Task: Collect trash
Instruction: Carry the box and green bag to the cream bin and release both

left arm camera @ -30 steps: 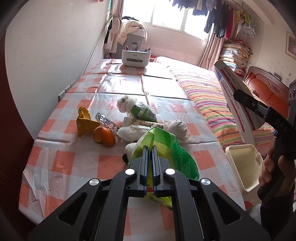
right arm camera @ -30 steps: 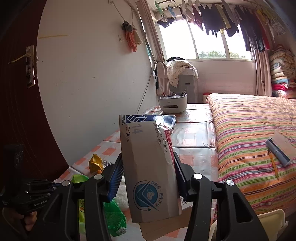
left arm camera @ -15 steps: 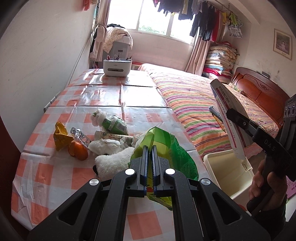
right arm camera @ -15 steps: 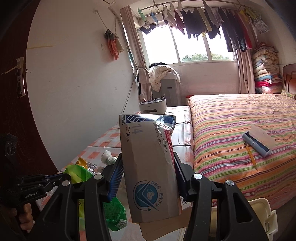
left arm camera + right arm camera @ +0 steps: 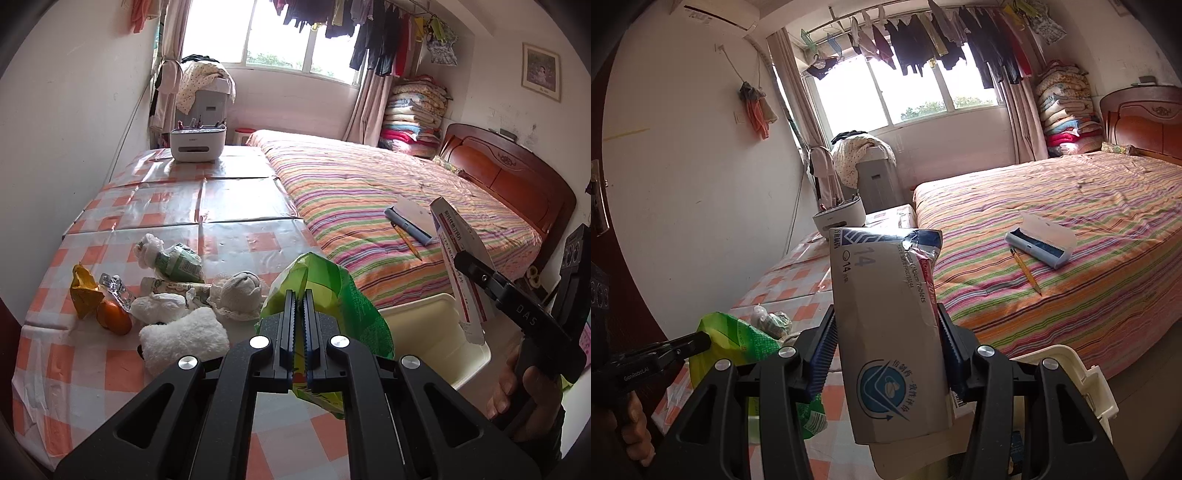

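Observation:
My left gripper (image 5: pixel 299 314) is shut on a green plastic bag (image 5: pixel 343 295), held above the table's right edge. My right gripper (image 5: pixel 886 332) is shut on a flattened cardboard medicine box (image 5: pixel 890 325), upright between its pads. In the left wrist view that box (image 5: pixel 458 258) hangs over a cream bin (image 5: pixel 424 332) standing between table and bed. Loose trash lies on the checked table (image 5: pixel 184 206): a yellow wrapper (image 5: pixel 83 291), an orange peel (image 5: pixel 112 319), a blister pack (image 5: pixel 116 288), crumpled tissues (image 5: pixel 159 308) and a green packet (image 5: pixel 181 262).
A white organizer (image 5: pixel 197 142) stands at the table's far end. A striped bed (image 5: pixel 388 199) on the right carries a pencil case (image 5: pixel 410 218) and a pencil (image 5: pixel 406 240). A wall runs along the table's left. A hand (image 5: pixel 524 398) grips the right tool.
Both grippers have swung right, off the table toward the bed, still carrying the bag and the box. The cream bin has come further into view under the box.

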`<act>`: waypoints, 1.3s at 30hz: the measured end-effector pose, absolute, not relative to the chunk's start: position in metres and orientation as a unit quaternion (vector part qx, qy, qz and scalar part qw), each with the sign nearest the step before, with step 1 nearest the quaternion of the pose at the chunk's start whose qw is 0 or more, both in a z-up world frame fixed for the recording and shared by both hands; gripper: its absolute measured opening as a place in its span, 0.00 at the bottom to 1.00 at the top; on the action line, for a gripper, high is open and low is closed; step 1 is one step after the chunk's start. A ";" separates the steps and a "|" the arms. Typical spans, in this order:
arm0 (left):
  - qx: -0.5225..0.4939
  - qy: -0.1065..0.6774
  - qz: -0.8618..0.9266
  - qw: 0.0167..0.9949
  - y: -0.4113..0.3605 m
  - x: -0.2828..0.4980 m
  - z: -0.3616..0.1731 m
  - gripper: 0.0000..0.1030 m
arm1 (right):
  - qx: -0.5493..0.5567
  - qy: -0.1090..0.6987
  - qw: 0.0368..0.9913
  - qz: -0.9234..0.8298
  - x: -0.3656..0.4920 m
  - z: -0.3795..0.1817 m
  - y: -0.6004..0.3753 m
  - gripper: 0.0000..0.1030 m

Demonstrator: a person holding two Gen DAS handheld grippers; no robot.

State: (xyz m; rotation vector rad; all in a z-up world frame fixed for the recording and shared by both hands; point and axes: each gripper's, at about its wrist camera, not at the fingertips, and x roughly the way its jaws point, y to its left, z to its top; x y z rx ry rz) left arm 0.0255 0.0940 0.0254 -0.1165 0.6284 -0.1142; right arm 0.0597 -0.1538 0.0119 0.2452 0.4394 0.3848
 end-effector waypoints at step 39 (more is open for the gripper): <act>0.053 0.312 -0.131 0.940 -0.025 0.064 0.028 0.04 | 0.234 0.170 0.956 0.047 0.025 0.001 -0.240 0.61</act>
